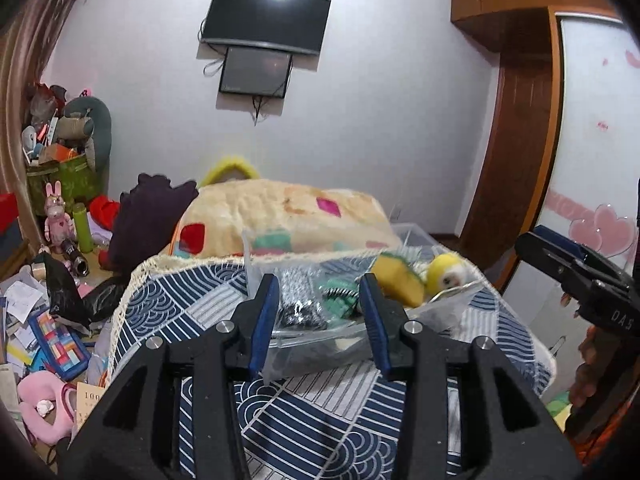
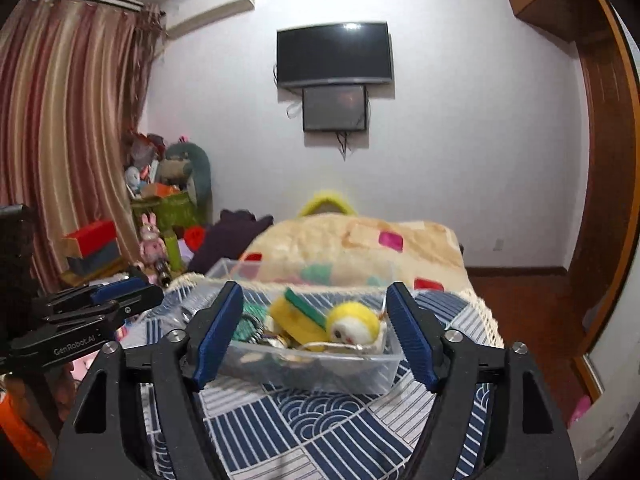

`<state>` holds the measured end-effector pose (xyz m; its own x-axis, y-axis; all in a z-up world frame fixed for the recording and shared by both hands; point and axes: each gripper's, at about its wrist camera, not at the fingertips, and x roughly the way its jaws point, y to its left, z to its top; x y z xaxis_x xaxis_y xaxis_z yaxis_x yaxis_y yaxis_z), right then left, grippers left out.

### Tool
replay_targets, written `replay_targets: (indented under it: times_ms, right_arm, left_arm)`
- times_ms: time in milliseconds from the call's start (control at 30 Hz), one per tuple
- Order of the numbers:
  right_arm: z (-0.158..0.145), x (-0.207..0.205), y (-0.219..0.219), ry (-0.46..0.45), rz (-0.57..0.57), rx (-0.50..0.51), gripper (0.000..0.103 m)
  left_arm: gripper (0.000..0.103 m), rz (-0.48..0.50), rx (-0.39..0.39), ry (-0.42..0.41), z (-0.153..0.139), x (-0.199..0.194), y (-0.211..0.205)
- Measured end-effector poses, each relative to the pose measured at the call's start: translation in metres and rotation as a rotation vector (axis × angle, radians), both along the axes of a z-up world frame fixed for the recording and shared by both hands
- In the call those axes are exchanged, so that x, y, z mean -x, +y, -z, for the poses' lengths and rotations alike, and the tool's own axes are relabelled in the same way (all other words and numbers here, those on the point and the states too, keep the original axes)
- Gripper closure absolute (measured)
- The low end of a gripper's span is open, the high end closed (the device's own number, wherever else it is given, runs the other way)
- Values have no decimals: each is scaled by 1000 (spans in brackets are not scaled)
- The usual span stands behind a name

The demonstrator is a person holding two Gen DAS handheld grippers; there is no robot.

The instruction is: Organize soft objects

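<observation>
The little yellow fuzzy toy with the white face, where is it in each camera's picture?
Left wrist view: the yellow fuzzy toy sits right of centre, just beyond the left gripper, beside the yellow sponge.
Right wrist view: it lies near the middle, inside the clear plastic bin, between the open right gripper fingers.
Shared landmark: the wall TV.

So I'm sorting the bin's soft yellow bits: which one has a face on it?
The round yellow plush ball, at the right end of the clear bin. It has a white face with eyes; the yellow sponge beside it has only a green scouring layer.
</observation>
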<state>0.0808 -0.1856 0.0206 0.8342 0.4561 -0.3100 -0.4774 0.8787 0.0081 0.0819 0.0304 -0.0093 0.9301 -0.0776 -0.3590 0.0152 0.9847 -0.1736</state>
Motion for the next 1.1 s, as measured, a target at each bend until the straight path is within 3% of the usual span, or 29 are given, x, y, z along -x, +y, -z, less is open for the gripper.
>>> replay_targets:
  times_ms: [167, 300, 367, 533, 900, 1100]
  right_arm:
    - [-5, 11, 4, -40, -17, -21, 21]
    - [-2, 13, 8, -50, -26, -28, 19]
    - [2, 18, 9, -53, -30, -28, 16]
    - [7, 23, 9, -70, -17, -32, 1]
    - [8, 28, 4, -82, -5, -41, 0]
    - [11, 28, 1, -70, 2, -47, 0]
  left_arm:
    - [61, 2, -18, -58, -16, 20, -4]
    - [42, -4, -46, -101, -21, 36, -12]
    - [39, -2, -56, -114, -22, 41, -15]
    - [24, 0, -71, -136, -20, 50, -22]
    - [3, -18, -95, -159, -12, 57, -26]
    - [0, -28, -106, -172, -11, 59, -28]
